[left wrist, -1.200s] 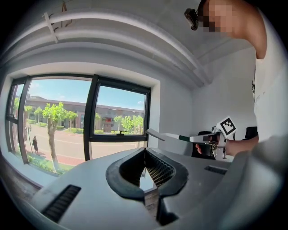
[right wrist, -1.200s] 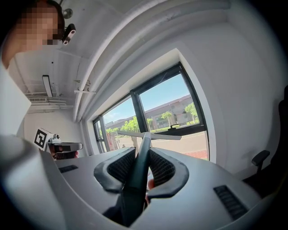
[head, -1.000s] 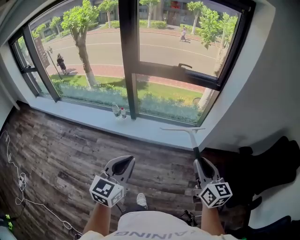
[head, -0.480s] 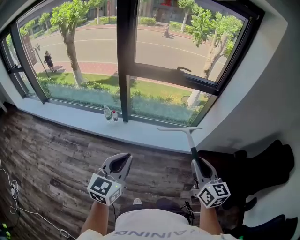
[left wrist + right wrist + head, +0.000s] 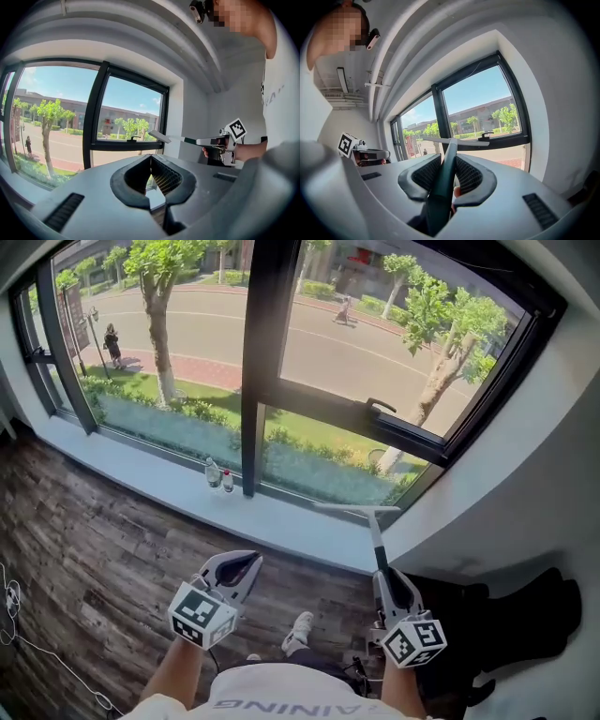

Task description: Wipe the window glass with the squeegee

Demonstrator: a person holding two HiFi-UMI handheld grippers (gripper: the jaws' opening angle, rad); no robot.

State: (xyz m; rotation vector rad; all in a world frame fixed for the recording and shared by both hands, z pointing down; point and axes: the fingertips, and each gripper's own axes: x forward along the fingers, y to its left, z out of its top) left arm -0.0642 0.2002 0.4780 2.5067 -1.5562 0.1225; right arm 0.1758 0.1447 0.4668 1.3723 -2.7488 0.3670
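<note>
The right gripper (image 5: 384,579) is clamped tight on the dark-green handle of the long squeegee with its pale shaft and thin crossbar blade (image 5: 377,538). It grips low on the handle, so the blade reaches out ahead, level, in front of the pale window sill (image 5: 281,521). The blade looks short of the big dark-framed window glass (image 5: 314,460), with no contact to be seen (the wipe looks not yet begun). The left gripper (image 5: 239,570) hangs beside it, jaw tips met on nothing, probably just out of the way. Now the room: grey-brown wood-plank floor (image 5: 94,549), and a white wall (image 5: 525,474) boxing in the right pane. Two small bottles (image 5: 217,476) stand on the sill by the centre post, and a black bundle (image 5: 525,615) sits in the corner. Sunlit street outside; any smears on the glass are too faint to tell.
</note>
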